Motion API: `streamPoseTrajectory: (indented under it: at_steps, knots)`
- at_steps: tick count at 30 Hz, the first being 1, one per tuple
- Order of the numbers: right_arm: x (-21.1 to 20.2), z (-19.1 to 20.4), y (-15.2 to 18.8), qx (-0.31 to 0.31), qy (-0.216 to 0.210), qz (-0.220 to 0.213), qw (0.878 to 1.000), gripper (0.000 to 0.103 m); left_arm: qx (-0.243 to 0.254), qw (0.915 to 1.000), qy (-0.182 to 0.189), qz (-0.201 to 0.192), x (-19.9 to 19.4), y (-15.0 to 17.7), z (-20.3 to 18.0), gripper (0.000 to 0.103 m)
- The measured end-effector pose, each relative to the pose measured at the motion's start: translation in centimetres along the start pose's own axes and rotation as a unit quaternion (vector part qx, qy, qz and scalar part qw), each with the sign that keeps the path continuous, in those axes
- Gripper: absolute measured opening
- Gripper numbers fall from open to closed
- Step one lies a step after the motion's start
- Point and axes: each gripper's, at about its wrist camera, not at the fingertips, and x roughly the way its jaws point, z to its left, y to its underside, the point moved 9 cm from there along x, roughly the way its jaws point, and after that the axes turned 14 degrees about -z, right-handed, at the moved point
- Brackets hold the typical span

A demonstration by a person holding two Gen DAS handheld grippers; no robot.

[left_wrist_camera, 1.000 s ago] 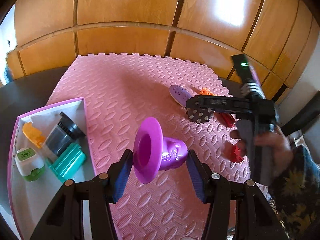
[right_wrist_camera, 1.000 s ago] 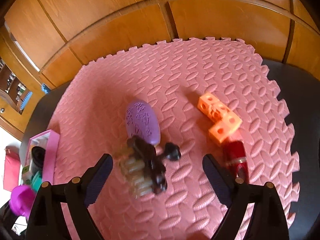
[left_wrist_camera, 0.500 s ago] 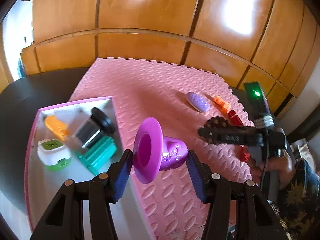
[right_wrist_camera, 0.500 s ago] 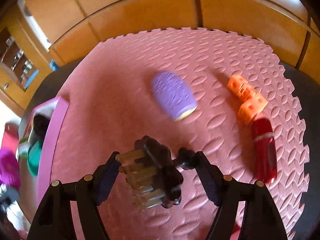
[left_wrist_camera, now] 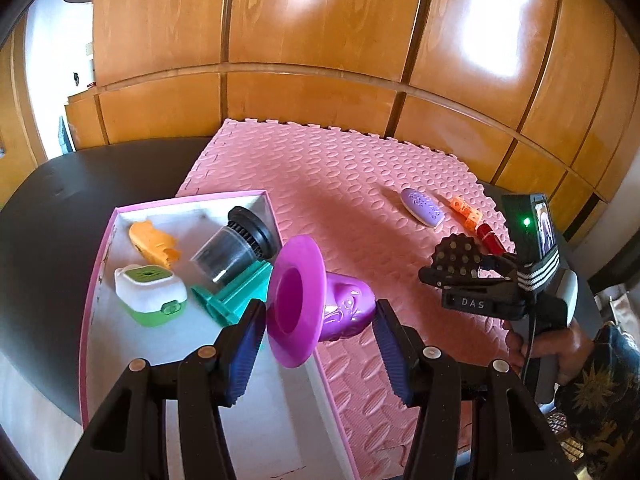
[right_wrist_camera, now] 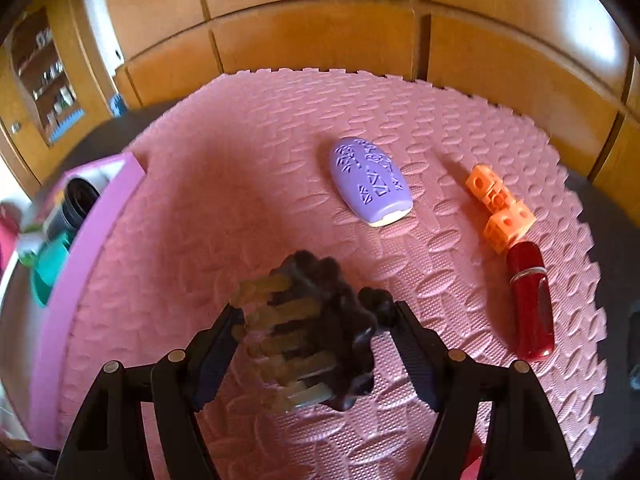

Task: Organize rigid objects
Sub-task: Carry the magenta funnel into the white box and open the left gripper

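Left gripper point(left_wrist_camera: 320, 328): jaws closed on a purple funnel-shaped toy point(left_wrist_camera: 316, 304), held on its side with the wide flared rim toward the gripper's left finger and the patterned body against the right finger. The toy hangs over the right wall of the pink-rimmed box point(left_wrist_camera: 100, 264), at the seam between box and mat.

Right gripper point(right_wrist_camera: 316, 344): jaws closed on a black brush with pale bristles point(right_wrist_camera: 308, 328), bristles pointing to the left of the view, carried above the mat. In the left wrist view the same brush point(left_wrist_camera: 456, 258) shows its studded black back in front of the handheld unit.

Box contents: orange clip-like piece point(left_wrist_camera: 154, 242) at the far left; white-and-green case point(left_wrist_camera: 150, 294) nearer; clear jar with black ribbed lid point(left_wrist_camera: 236, 246) lying on its side; teal plastic part point(left_wrist_camera: 236, 294) just beside the jar.

Pink foam mat point(right_wrist_camera: 240, 168), on a dark table point(left_wrist_camera: 60, 200): lilac oval case point(right_wrist_camera: 370, 180) at centre; orange block piece point(right_wrist_camera: 500, 208) to its right; red cylinder point(right_wrist_camera: 532, 300) touching the near end of the orange piece.

Backdrop: wooden panelled cabinets point(left_wrist_camera: 320, 40).
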Motion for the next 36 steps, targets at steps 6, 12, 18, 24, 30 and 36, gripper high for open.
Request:
streamPoseTrajectory:
  at_steps: [6, 12, 18, 24, 30, 36]
  knots:
    - [-0.2, -0.1, 0.0, -0.001, 0.005, -0.009, 1.0, 0.077, -0.007, 1.0, -0.005, -0.002, -0.4, 0.1, 0.8, 0.056]
    - [-0.3, 0.0, 0.0, -0.009, 0.006, -0.016, 1.0, 0.076, -0.041, 0.9987, -0.028, -0.009, -1.6, -0.3, 4.2, 0.056]
    - [-0.4, 0.0, 0.0, -0.011, 0.006, -0.017, 1.0, 0.076, -0.088, 0.9919, -0.092, -0.007, -3.6, 1.1, 11.1, 0.056]
    - [-0.3, 0.0, 0.0, -0.01, 0.007, -0.018, 1.0, 0.076, -0.13, 0.9836, -0.122, 0.027, -3.1, 4.4, 14.6, 0.056]
    - [-0.3, 0.0, 0.0, -0.01, 0.007, -0.018, 1.0, 0.076, -0.129, 0.9847, -0.108, 0.047, -0.6, 4.8, 13.5, 0.056]
    - [-0.2, 0.0, -0.2, -0.009, 0.008, -0.019, 1.0, 0.076, -0.123, 0.9856, -0.102, 0.055, 2.1, 4.2, 12.9, 0.056]
